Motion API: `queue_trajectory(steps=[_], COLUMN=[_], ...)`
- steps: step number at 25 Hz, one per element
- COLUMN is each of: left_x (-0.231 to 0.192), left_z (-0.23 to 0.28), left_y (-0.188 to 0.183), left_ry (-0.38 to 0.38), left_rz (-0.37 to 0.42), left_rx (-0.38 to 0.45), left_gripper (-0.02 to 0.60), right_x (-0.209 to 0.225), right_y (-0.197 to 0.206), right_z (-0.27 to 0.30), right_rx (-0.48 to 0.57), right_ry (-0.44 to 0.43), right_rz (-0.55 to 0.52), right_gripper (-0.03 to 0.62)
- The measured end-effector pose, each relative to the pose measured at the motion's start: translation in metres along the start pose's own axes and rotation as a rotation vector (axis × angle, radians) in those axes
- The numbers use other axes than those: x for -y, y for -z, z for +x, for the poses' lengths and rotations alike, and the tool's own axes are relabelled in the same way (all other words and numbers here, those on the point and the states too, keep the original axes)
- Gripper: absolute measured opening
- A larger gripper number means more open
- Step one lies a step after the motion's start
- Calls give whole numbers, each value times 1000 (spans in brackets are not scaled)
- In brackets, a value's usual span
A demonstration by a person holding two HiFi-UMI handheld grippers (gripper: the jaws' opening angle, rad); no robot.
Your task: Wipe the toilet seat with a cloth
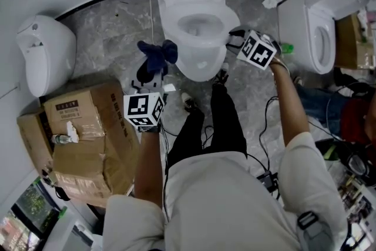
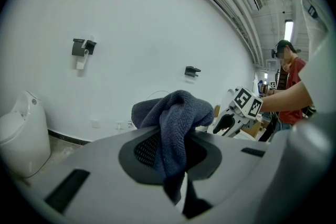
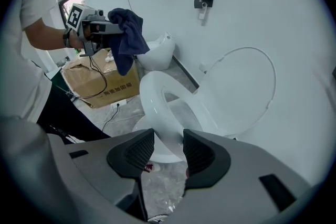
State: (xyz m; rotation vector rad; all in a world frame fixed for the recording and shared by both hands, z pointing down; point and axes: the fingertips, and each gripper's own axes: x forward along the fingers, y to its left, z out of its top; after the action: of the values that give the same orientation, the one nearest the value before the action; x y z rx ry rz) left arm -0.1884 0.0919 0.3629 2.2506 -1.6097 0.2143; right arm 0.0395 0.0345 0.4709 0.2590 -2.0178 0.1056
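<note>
Blue cloth [image 1: 157,54] tight in left tool [image 1: 151,74]; right tool [image 3: 167,148] wide, empty, near seat rim [image 3: 151,96]

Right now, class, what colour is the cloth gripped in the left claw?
Dark blue; the cloth shows best in the right gripper view.

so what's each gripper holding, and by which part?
Left gripper is shut on the blue cloth, pinched at its bunched middle, ends hanging loose. Right gripper is open and holds nothing; the toilet rim shows in its gap, ungripped.
</note>
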Motion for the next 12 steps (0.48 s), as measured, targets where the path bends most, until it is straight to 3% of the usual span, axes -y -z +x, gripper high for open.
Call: queue_trajectory(steps=[7, 12], left_x=[6, 9], left_z=[3, 7], left_y=[21, 36], left_ry=[27, 47], left_rz=[-18, -27], left_rx=[-20, -34], left_gripper=[46, 46], right_x=[-37, -59], right_y=[23, 40], right_z=[19, 37], right_rx=[-49, -83], right_ry=[-118, -142], right_rz=[31, 50], right_gripper=[193, 192])
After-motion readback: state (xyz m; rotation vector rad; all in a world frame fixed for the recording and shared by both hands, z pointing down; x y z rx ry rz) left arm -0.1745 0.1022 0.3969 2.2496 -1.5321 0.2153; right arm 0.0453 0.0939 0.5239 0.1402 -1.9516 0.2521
